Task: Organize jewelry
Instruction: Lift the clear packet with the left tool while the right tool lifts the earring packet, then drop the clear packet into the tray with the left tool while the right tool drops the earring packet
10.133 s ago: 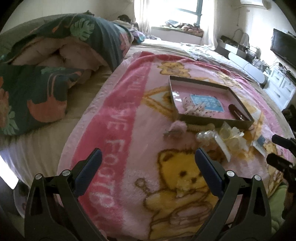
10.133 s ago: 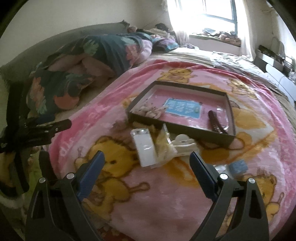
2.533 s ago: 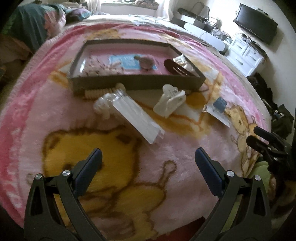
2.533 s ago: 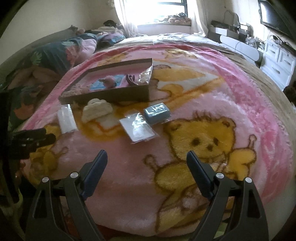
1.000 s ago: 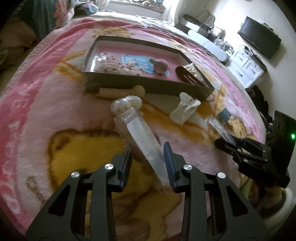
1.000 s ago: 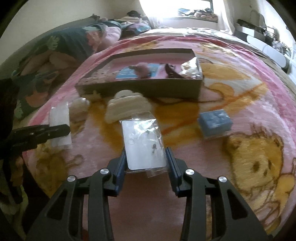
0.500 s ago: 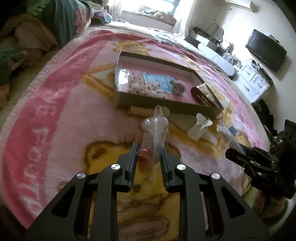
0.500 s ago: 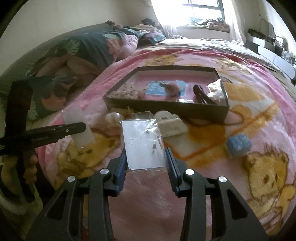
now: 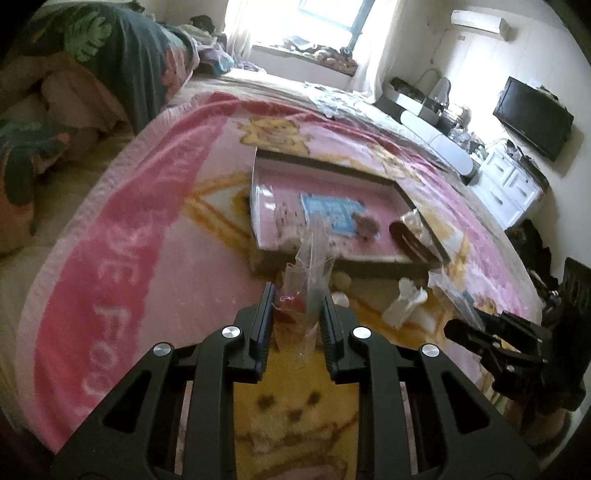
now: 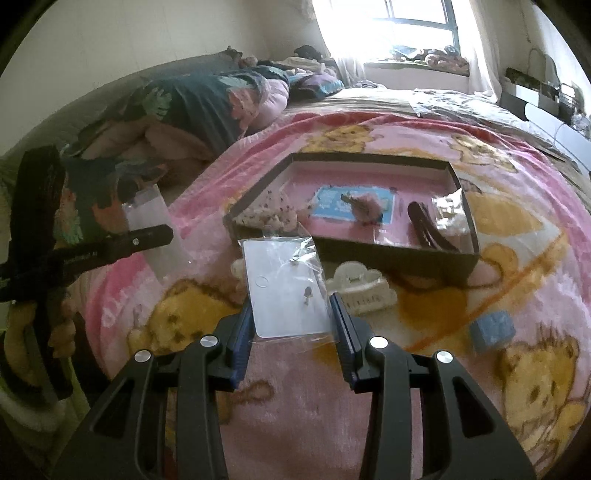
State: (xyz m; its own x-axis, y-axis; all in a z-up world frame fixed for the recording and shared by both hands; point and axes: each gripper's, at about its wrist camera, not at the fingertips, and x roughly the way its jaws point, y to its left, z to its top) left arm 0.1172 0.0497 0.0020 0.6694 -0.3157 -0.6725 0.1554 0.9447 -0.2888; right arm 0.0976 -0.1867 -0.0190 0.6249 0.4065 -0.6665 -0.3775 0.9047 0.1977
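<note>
Left gripper (image 9: 297, 295): clamped on clear plastic sleeve (image 9: 308, 284), pads pinching its lower part, sleeve sticking up and fwd past the fingertips, something red inside near the pads. Held clear of pink bear blanket (image 9: 147, 258). Same sleeve seen from right wrist view at far left, edge-on in the jaws, above the blanket.

Right gripper (image 10: 291, 306): clamped on earring card in clear bag (image 10: 286, 288), one pad on each long edge, card flat and facing the cam, top end reaching past the fingertips toward the tray. Small stud on the card's right side, near right pad. Bag film crumpled at top and bottom.

Just beyond right fingertips, on blanket: white hair claw (image 10: 360, 288), right of the card. Further right, apart: small blue block (image 10: 493, 328).

Beyond those: dark-walled tray (image 10: 391, 258) w/ pink floor, lying flat on blanket. Inside: speckled fabric piece at left corner, blue card mid w/ pink fluffy clip (image 10: 364, 206) on it, dark hair clip (image 10: 428, 225) to the right, crinkly clear wrap in right corner.

Left view: tray directly ahead of the sleeve's tip; right gripper low at right edge.

Far: rumpled leaf-print duvet (image 10: 177, 110) at left, bright window (image 10: 417, 22) at back.
</note>
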